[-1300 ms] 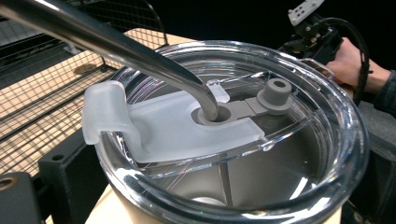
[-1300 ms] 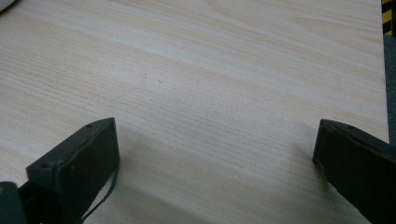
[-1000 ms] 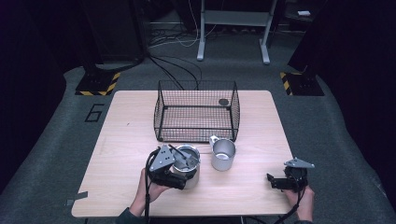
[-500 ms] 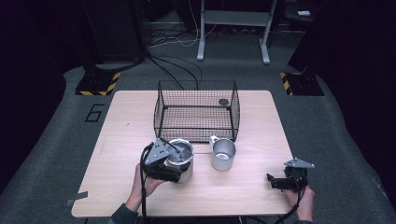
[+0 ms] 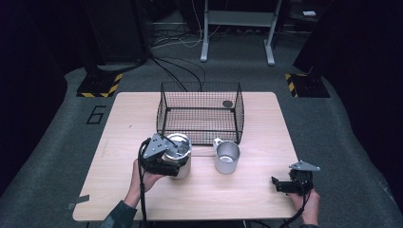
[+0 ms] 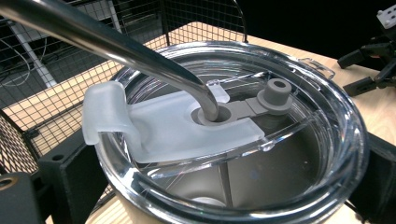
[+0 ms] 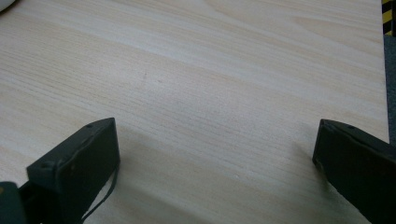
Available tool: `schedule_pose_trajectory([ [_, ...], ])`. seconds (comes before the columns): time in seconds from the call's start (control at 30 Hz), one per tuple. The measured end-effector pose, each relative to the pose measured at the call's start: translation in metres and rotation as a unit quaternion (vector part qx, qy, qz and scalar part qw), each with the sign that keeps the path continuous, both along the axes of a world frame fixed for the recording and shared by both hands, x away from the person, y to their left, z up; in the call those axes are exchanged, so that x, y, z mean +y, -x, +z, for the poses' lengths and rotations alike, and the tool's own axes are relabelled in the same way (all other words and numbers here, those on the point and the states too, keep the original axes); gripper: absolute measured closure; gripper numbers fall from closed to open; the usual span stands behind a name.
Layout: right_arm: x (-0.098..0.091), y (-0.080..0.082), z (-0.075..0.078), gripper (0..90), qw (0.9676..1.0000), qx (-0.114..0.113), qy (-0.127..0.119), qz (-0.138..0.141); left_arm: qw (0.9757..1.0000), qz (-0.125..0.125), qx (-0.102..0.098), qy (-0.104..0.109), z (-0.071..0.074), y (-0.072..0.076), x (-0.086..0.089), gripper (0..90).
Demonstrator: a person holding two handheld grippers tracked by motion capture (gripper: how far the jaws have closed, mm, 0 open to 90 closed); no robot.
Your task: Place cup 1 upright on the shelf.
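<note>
Steel tumbler point(image 5: 178, 154) with a clear lid point(image 6: 243, 140) sits clamped between the jaws of our left gripper point(image 5: 164, 159); in the left gripper view one black jaw presses each side of the tumbler wall, and a metal straw point(image 6: 116, 49) runs through the lid's hole up toward the top left. We see the tumbler at table point(image 5: 133, 118) centre-left, just near of the wire basket point(image 5: 199, 111), upright as far as we can tell. Left hand point(image 5: 142, 183) comes in from the near edge, forearm angled slightly right and wrist raised, and carries the gripper from below and behind; its cable hangs down toward the near edge. Whether the tumbler base touches the table or is lifted, we cannot tell. Steel mug point(image 5: 226, 156) stands just right of the tumbler, apart from it, handle pointing to the far left. Small dark disc point(image 5: 227, 103) lies inside the basket at its far right corner. Right gripper point(image 5: 285, 185) rests low at the near right corner of the table, well apart from the mug, held in the right hand point(image 5: 306, 202), pointing left. Its jaws are spread wide over bare wood with nothing between them in the right gripper view.
</note>
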State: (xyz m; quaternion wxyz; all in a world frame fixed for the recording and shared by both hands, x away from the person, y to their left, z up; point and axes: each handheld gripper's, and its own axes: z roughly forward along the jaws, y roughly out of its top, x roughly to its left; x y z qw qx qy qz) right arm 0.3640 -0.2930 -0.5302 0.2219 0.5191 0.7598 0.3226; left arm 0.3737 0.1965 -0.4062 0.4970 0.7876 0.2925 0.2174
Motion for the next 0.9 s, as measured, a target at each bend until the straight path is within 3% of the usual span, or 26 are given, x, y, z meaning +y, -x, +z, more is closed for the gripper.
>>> schedule_pose_trajectory([
  [0.37,0.000,0.000,0.000,0.1,1.0000,-0.001,0.001,0.001,1.0000,0.006,-0.003,0.003,0.009,-0.012,0.004,4.0],
  [0.63,0.000,0.000,0.000,0.1,1.0000,-0.001,0.001,0.001,0.9997,0.015,-0.003,0.020,0.014,-0.021,0.007,4.0],
  [0.9,0.000,0.000,0.000,0.1,1.0000,-0.001,0.001,0.001,0.9998,0.011,-0.002,0.019,0.022,-0.027,0.009,4.0],
])
